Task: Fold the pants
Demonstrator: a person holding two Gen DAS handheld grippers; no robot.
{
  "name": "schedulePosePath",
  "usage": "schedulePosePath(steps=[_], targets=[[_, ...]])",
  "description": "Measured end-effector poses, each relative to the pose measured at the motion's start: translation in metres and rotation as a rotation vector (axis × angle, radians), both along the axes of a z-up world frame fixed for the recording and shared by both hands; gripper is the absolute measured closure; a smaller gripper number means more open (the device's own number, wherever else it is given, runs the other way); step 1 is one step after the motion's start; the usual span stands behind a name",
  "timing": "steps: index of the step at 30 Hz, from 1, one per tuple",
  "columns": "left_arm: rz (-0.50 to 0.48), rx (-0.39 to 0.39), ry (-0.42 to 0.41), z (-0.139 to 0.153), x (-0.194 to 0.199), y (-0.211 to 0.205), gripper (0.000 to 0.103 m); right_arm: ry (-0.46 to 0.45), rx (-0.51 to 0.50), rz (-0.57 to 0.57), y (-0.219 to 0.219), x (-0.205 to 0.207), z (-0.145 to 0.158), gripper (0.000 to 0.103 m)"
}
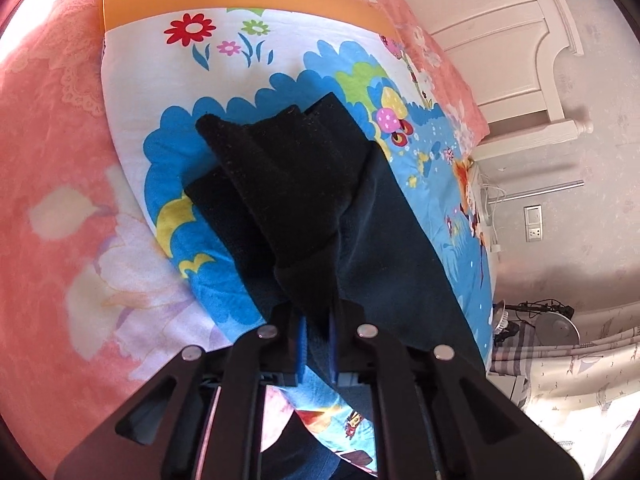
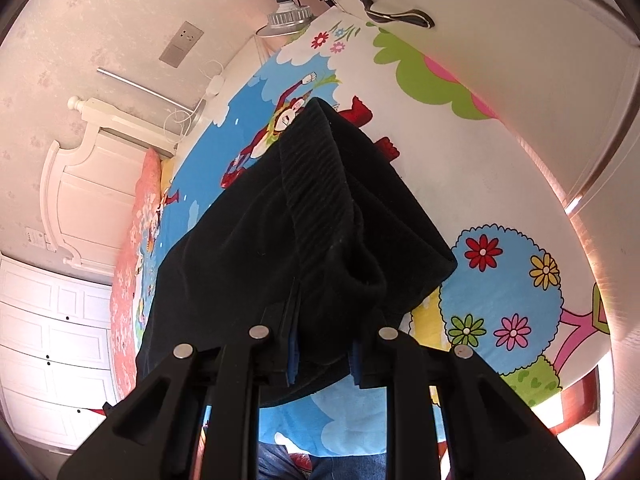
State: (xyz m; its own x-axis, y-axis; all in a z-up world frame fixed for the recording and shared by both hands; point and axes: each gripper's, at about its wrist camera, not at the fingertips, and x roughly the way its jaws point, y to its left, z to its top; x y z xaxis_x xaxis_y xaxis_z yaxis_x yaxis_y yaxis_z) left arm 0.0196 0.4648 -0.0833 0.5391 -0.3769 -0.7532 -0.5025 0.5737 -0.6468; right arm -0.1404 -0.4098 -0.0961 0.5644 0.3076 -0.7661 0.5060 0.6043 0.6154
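Black pants point(image 1: 304, 196) lie on a colourful cartoon bedsheet point(image 1: 224, 80). My left gripper point(image 1: 318, 320) is shut on the leg-cuff end of the pants, which is lifted and draped over the rest of the fabric. My right gripper point(image 2: 324, 344) is shut on the ribbed waistband end of the pants point(image 2: 320, 200), bunched between its blue pads and raised off the sheet point(image 2: 504, 280). The fabric hides both sets of fingertips.
A pink floral quilt point(image 1: 60, 160) lies left of the sheet, with an orange band point(image 1: 224, 4) beyond. A white headboard point(image 1: 532, 80) and wall sockets point(image 1: 534, 224) stand at right. A lamp point(image 2: 286, 20) and white wardrobe point(image 2: 48, 340) show in the right wrist view.
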Motion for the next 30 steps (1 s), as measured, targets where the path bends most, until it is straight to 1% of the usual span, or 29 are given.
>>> schedulePosePath(steps=[1, 3, 4, 6, 8, 10, 11, 12, 14, 15, 16, 17, 18, 20, 21, 22, 23, 24, 25, 28, 30], targets=[[-0.002, 0.001, 0.007, -0.003, 0.0, -0.001, 0.095, 0.012, -0.003, 0.0, 0.0, 0.0, -0.005, 0.083], [0.003, -0.023, 0.045, -0.019, -0.001, 0.001, 0.095, 0.073, -0.003, 0.006, 0.001, 0.002, -0.028, 0.083], [0.005, -0.032, 0.049, -0.024, -0.002, 0.002, 0.095, 0.071, 0.005, 0.005, 0.002, 0.0, -0.033, 0.083], [0.004, -0.039, 0.04, -0.027, -0.004, 0.002, 0.094, 0.051, -0.016, 0.014, 0.004, -0.002, -0.03, 0.083], [-0.008, -0.027, 0.026, -0.027, -0.003, 0.001, 0.091, 0.047, -0.019, 0.015, 0.004, -0.002, -0.03, 0.082], [-0.004, -0.036, 0.022, -0.03, -0.002, -0.001, 0.083, 0.042, -0.023, 0.011, 0.005, -0.004, -0.032, 0.082], [0.001, -0.044, 0.021, -0.032, -0.002, -0.002, 0.082, 0.043, -0.026, 0.01, 0.006, -0.005, -0.031, 0.082], [0.003, -0.043, 0.022, -0.034, -0.002, -0.004, 0.081, 0.048, -0.025, 0.011, 0.007, -0.007, -0.03, 0.081], [-0.008, -0.023, 0.019, -0.033, -0.001, -0.011, 0.074, 0.059, -0.034, 0.008, 0.006, -0.009, -0.026, 0.079], [-0.019, -0.01, 0.015, -0.033, -0.001, -0.015, 0.069, 0.076, -0.054, 0.003, 0.005, -0.011, -0.023, 0.073], [-0.029, 0.003, 0.013, -0.032, -0.001, -0.018, 0.067, 0.103, -0.093, -0.008, 0.004, -0.012, -0.02, 0.054], [-0.037, 0.019, 0.011, -0.031, 0.0, -0.02, 0.067, 0.129, -0.154, -0.026, 0.003, -0.014, -0.014, 0.043], [-0.041, 0.024, 0.008, -0.031, 0.0, -0.02, 0.066, 0.13, -0.19, -0.036, 0.002, -0.016, -0.008, 0.029], [-0.045, 0.022, 0.006, -0.03, 0.0, -0.019, 0.064, 0.127, -0.234, -0.035, 0.0, -0.018, 0.002, 0.027], [-0.049, 0.025, 0.011, -0.029, -0.001, -0.018, 0.062, 0.12, -0.261, -0.027, 0.001, -0.017, 0.007, 0.024], [-0.055, 0.031, 0.012, -0.027, -0.001, -0.018, 0.054, 0.111, -0.288, -0.013, 0.001, -0.014, 0.012, 0.019], [-0.06, 0.052, 0.019, -0.024, -0.001, -0.017, 0.045, 0.105, -0.324, 0.008, 0.001, -0.008, 0.017, 0.017], [-0.05, 0.095, 0.032, -0.021, -0.002, -0.016, 0.033, 0.104, -0.348, 0.023, 0.0, -0.002, 0.021, 0.016], [-0.041, 0.13, 0.038, -0.018, -0.003, -0.014, 0.032, 0.098, -0.361, 0.034, -0.001, 0.005, 0.025, 0.016], [-0.014, 0.153, 0.053, -0.014, -0.008, -0.007, 0.032, 0.046, -0.351, 0.08, -0.012, 0.038, 0.036, 0.016], [0.001, 0.196, 0.043, -0.007, -0.007, -0.004, 0.032, 0.029, -0.339, 0.095, -0.018, 0.06, 0.04, 0.016]])
